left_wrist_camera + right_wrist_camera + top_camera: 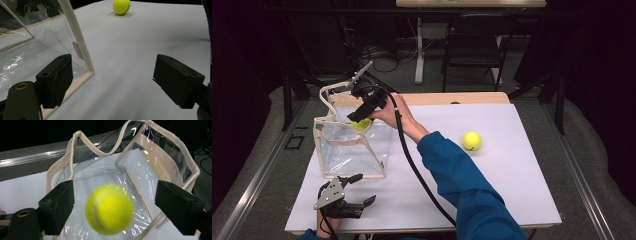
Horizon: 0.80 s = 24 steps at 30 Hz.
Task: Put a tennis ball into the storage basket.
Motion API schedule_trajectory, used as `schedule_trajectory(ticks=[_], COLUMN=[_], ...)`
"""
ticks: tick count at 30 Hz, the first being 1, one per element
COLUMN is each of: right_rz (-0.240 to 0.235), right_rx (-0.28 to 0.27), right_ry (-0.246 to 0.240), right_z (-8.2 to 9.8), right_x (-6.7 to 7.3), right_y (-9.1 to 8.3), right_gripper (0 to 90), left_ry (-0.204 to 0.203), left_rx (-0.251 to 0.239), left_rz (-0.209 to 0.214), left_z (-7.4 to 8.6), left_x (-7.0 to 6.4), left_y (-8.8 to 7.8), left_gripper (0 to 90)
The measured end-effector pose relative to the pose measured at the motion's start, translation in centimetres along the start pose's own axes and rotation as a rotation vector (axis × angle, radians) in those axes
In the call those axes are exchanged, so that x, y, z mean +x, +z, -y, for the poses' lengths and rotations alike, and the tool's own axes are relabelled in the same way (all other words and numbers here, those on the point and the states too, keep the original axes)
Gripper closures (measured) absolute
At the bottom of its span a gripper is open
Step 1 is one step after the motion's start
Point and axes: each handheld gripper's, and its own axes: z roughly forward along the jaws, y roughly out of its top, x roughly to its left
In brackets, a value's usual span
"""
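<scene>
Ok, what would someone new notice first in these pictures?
Probably the yellow tennis ball, blurred between the open jaws of the right gripper over the clear plastic bag at the table's left. A second tennis ball lies alone on the white table, right of the bag.

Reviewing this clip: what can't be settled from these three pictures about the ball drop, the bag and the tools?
- Tennis ball in the right gripper view: motion-blurred, so whether it has landed in the clear tote bag is unclear.
- High view: the right tool covers part of that ball.
- Bag floor: glare on the plastic hides it in the left gripper view.
- Left tool: its hand is cut off by the bottom edge.
- Second tennis ball: markings too small.
</scene>
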Motion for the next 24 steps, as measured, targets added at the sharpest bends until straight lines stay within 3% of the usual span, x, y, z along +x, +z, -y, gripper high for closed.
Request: schedule_trajectory(ticks=[10,17,24], right_rz=[-0.030,-0.034,-0.021], right_rx=[-0.056,-0.114,-0.125], right_ry=[0.005,0.016,0.021], right_z=[1.1,2.2,3.6], right_x=[0.0,-0.3,-0.5], right_y=[-2.1,-4.7,-6.3], right_gripper=[1.4,0.0,0.0], left_ry=[-0.001,0.001,0.001], left_rx=[0.001,0.004,0.004], left_rz=[0.001,0.000,-0.002], left_z=[0.0,0.0,0.0], left_x=[0.0,-0.1,-0.1], left_y=[0.0,0.1,0.1], left_gripper=[16.1,16.2,16.1])
